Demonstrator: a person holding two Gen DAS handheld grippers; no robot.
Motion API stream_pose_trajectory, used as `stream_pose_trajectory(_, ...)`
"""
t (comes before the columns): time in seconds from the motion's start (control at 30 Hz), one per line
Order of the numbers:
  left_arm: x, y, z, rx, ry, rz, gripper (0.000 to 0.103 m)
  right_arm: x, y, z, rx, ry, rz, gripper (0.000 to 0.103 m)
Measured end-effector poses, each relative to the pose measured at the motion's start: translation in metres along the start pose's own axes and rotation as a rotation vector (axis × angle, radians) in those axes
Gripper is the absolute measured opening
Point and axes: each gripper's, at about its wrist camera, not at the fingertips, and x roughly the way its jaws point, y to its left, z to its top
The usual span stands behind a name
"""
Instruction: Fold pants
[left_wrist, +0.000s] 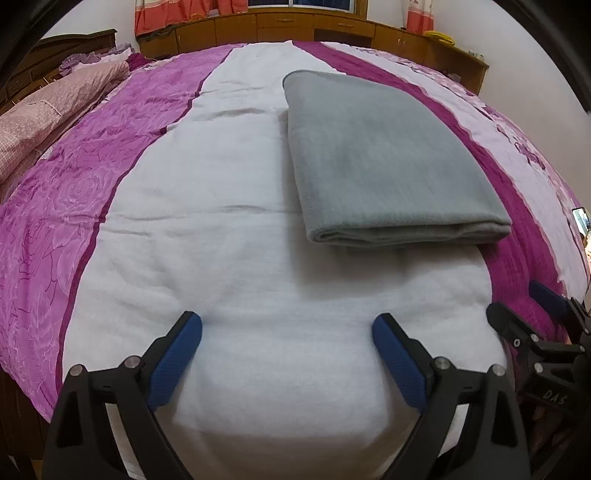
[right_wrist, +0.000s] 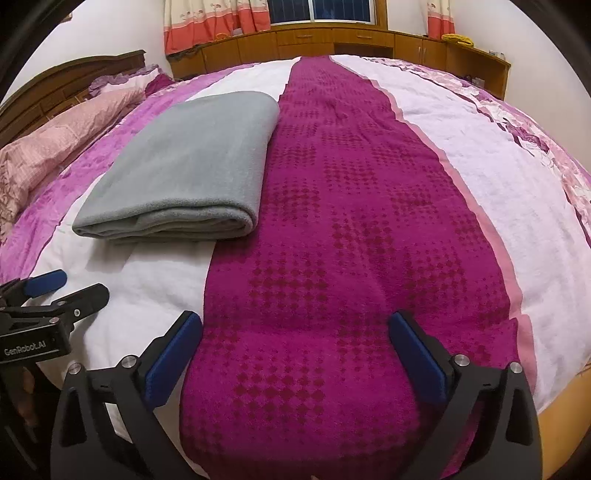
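My left tongs (left_wrist: 287, 326) stand wide apart with nothing between their blue pads, only the white band of the bedspread (left_wrist: 229, 258) beneath them. My right tongs (right_wrist: 295, 326) are spread just as wide and equally empty, hanging over the dark magenta dotted strip (right_wrist: 332, 221) of the same cover. The grey pants (left_wrist: 384, 155) lie folded into a thick flat rectangle on the bed, ahead of both tongs: ahead and to the right of the left pair, ahead and to the left of the right pair, with the layered edge facing me. Neither pair touches them. Beyond the bed stands a wooden cabinet (right_wrist: 332, 40) under curtains (right_wrist: 218, 22).
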Motion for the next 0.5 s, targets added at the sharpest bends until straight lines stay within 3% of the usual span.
stream_pose_trajectory(0.5,0.0013,-0.0013,0.0009,0.017,-0.003,0.016,0.097,-0.0006,0.0005,-0.0006,-0.002,-0.009,0.003,0.099)
